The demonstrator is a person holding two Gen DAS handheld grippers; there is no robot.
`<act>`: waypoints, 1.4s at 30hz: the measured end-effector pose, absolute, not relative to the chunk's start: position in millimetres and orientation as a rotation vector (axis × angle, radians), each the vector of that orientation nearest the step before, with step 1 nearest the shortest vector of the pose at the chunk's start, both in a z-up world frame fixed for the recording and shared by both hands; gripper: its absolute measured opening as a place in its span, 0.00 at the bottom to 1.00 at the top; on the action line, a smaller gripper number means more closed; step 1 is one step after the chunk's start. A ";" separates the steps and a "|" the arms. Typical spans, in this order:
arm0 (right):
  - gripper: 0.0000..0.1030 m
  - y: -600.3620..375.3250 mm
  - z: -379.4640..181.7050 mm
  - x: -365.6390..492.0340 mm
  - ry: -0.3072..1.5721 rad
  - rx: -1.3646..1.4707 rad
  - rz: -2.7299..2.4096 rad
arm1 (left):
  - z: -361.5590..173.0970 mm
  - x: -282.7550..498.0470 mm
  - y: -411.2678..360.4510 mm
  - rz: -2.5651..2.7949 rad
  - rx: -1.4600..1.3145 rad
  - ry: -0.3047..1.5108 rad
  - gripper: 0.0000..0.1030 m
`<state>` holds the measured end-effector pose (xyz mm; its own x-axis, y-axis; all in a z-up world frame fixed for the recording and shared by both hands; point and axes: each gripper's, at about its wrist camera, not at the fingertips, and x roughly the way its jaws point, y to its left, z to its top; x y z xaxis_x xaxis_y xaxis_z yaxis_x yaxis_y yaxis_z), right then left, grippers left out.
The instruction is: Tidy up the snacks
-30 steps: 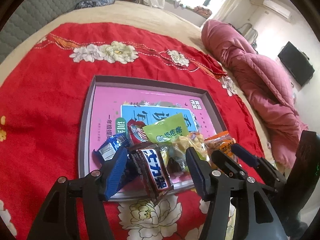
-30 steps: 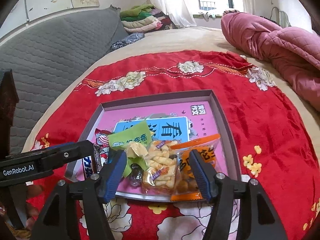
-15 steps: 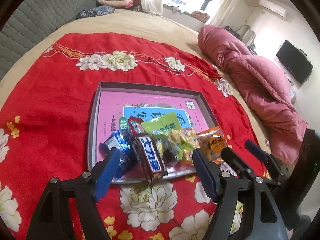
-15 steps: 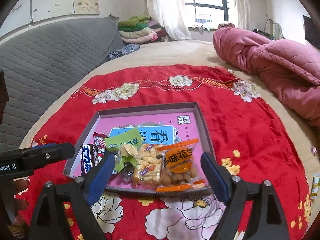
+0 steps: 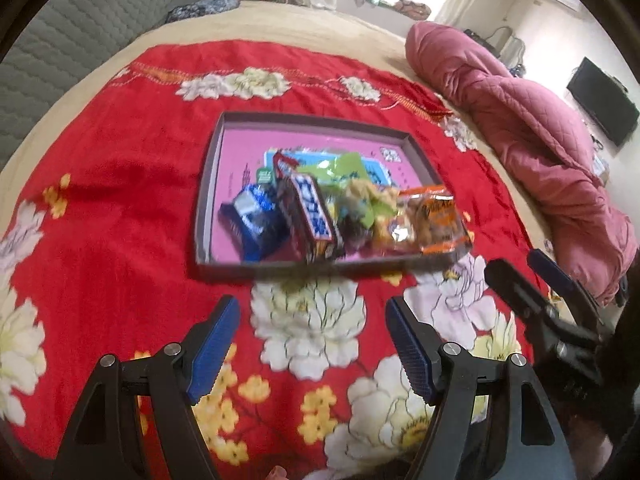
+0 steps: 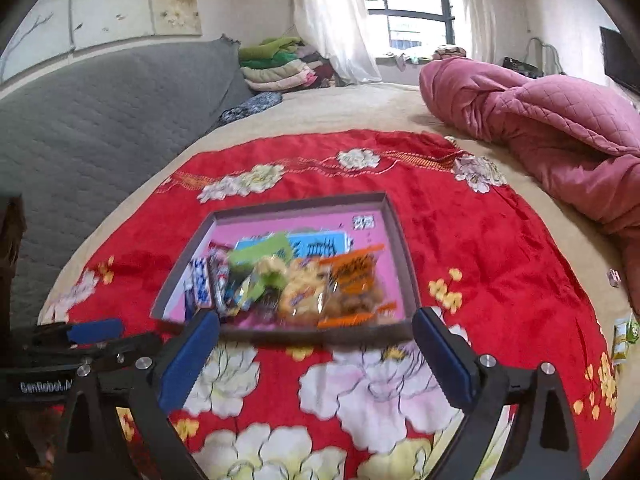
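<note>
Several snack packs (image 5: 344, 212) lie bunched at mid-frame in the tray (image 5: 204, 200), along its near edge. Left gripper (image 5: 310, 344) and right gripper (image 6: 316, 354) both gape wide, empty. The packs look light, crinkly and slippery; pinch a sealed end, gently over crisps.

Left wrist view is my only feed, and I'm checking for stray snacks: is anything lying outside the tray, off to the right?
Observer: Yes. The right wrist view shows small yellow-green packets on the beige bed cover, past the right edge of the red cloth.
Operator: Is the right tool carrying anything?
Observer: No. The right tool is open and empty, close to the front wall of the tray.
Operator: Anything else loose there?
Observer: One tiny item farther back on the bed cover, too small to identify.
</note>
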<state>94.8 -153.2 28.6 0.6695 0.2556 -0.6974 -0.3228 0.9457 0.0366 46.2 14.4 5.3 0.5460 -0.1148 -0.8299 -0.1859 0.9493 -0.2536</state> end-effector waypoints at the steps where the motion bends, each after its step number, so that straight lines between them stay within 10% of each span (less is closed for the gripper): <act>1: 0.96 -153.1 27.7 91.0 0.774 -0.103 0.321 | 4.8 43.6 13.5 0.052 -0.326 1.003 0.74; 42: 0.97 -168.3 5.9 62.0 0.860 -0.127 0.261 | -5.5 24.5 -5.2 0.128 -0.234 1.068 0.74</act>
<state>62.0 -168.3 5.9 0.6230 0.1753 -0.7623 -0.2772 0.9608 -0.0057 24.5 -5.2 -5.5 0.4775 -0.0091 -0.8786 -0.2162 0.9680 -0.1275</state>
